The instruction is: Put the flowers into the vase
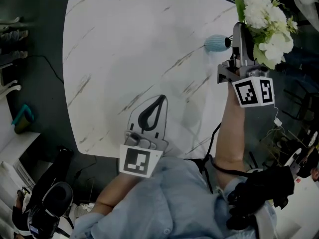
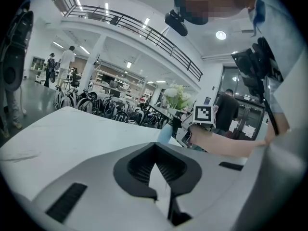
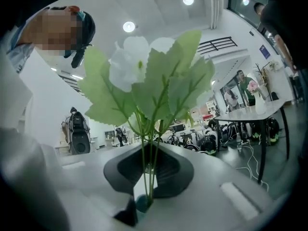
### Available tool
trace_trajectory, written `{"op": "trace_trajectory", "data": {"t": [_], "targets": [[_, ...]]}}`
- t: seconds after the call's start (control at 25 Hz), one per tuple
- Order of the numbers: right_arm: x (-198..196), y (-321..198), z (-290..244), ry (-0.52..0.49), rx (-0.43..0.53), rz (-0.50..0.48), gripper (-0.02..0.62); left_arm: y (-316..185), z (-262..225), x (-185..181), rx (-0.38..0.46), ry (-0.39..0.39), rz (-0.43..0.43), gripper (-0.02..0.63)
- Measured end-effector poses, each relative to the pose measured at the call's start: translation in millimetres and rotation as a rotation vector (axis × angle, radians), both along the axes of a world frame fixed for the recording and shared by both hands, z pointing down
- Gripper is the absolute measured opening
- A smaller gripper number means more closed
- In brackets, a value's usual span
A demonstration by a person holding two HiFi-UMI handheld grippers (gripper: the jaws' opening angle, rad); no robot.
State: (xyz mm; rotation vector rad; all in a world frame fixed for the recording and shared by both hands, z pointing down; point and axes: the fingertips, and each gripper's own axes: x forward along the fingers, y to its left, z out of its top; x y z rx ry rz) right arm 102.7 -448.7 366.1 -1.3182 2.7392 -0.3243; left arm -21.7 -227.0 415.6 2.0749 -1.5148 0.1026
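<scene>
A bunch of white flowers (image 1: 266, 19) with green leaves is held at the table's far right by my right gripper (image 1: 242, 31), which is shut on the stems (image 3: 147, 172). In the right gripper view the leaves and a white bloom (image 3: 130, 64) rise above the jaws. A small blue vase (image 1: 216, 43) stands on the table just left of that gripper, and a teal patch of it (image 3: 141, 203) shows below the stems. The left gripper view shows the vase (image 2: 165, 133) under the flowers (image 2: 178, 97). My left gripper (image 1: 162, 99) rests near the table's front edge, shut and holding nothing.
The white marble table (image 1: 124, 49) has rounded corners, and the vase stands close to its right edge. Dark floor surrounds it, with a black backpack (image 1: 52, 203) at lower left and a black bag (image 1: 264, 185) with cables at lower right.
</scene>
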Motion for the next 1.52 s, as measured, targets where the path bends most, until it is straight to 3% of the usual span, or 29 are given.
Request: {"op": "trace_trajectory", "data": {"t": [0.28,0.76,1.24,1.4,1.52], "targets": [[18.7,14.7,4.6,0.053,-0.009,-0.013,0.051,14.6,-14.7,21.5,0.019,-0.017,0.006,0.005],[5.6,23.0,25.2,0.067,-0.103,0.083,0.172,25.6,-26.8,-10.3,0.067,-0.053,0.034,0.005],[47.5,72.5,31.1,0.009,-0.230,0.226,0.172,42.4,-48.3,13.2,0.129,-0.090,0.097,0.005],[51.2,105.1,25.5,-0.015,-0.252,0.217,0.172,42.4,-61.0,22.7,0.176,-0.110,0.109,0.005],[38.3,138.1,10.1,-0.012,-0.258,0.155,0.172,44.3,-74.8,29.2,0.202,-0.125,0.100,0.005]]}}
